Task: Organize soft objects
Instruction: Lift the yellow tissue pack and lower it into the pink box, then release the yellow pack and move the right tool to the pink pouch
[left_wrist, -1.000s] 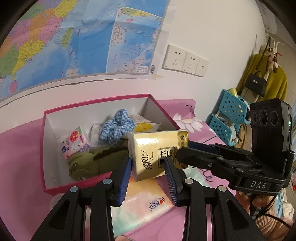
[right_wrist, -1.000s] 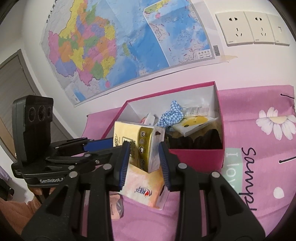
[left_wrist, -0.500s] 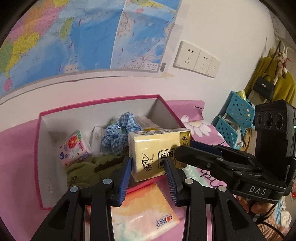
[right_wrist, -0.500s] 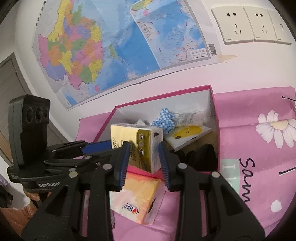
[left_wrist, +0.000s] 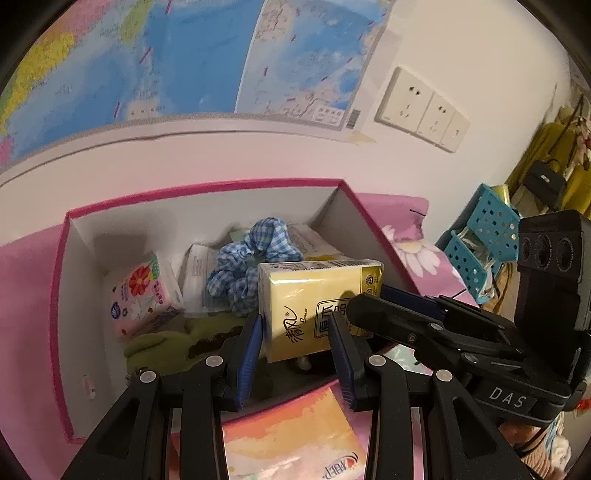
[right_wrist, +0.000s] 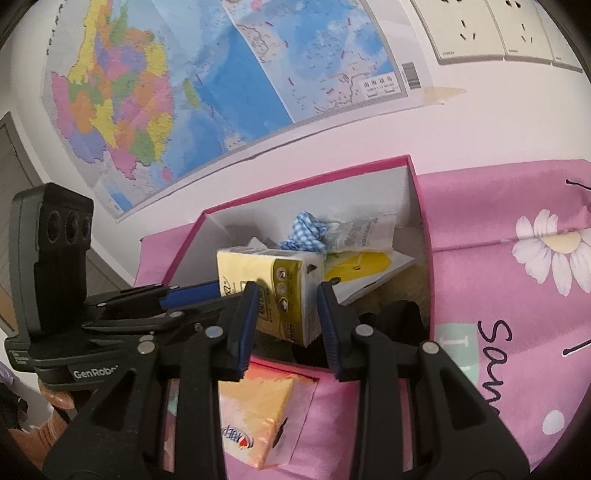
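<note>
A: Tissues, yellow pack (left_wrist: 317, 306), pinched from both ends! The left gripper (left_wrist: 295, 350) has its blue fingers (left_wrist: 251, 354) clamped narrow on one end, and the right gripper (right_wrist: 288, 325) squeezes the other end between its own fingers (right_wrist: 328, 328).

B: And where is it hanging? Over the pink box (left_wrist: 62, 295), near edge, around six o'clock of the box's opening in the left wrist view. No part of it touches the floor of the box that I can see.

A: Crowded in there. Blue gingham scrunchie (left_wrist: 255, 254) right behind the pack, at twelve o'clock from it. Floral tissue packet (left_wrist: 142, 295) out at nine o'clock, leaning on the box's left wall.

B: Green plush toy (left_wrist: 166, 339) lying low at eight o'clock of the yellow pack. From the right wrist view there's a card with a yellow shape (right_wrist: 362, 269) at two o'clock, and a clear crinkly packet (right_wrist: 365, 232) above it.

A: Outside the box, an orange tissue pack (right_wrist: 258, 417) lies flat on the pink flowered cloth (right_wrist: 517, 295), at six o'clock under both grippers, just beside the box's near wall.

B: Backdrop: big wall map (right_wrist: 184, 92), with sockets (left_wrist: 421, 107) at one o'clock.
</note>
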